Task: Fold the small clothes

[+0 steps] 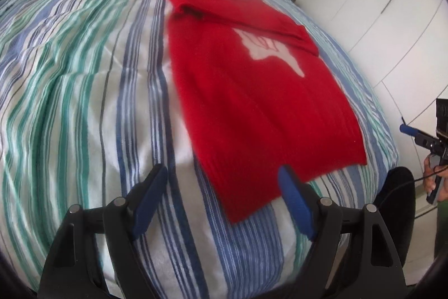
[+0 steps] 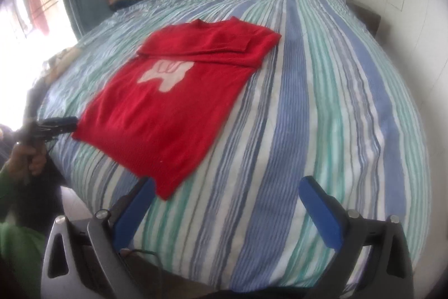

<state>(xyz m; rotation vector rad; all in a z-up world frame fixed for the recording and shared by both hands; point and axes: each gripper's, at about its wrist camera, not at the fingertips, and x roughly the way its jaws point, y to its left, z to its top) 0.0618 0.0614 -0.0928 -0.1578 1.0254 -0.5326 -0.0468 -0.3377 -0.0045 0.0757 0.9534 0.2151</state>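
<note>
On the striped bed (image 1: 84, 74), both empty tongs (image 1: 221, 173) (image 2: 226, 181) gape wide near the red shirt (image 1: 252, 108).

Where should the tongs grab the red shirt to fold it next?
Probably the two bottom-hem corners of the red shirt, coming from the near edge of the striped bedspread. The sleeves are already folded across the top, and the hem lies flat, closest to both open tongs.

1 red shirt (image 2: 168, 102), 1 striped bed (image 2: 322, 116), 2 tools: left (image 1: 221, 175), right (image 2: 226, 187).
</note>
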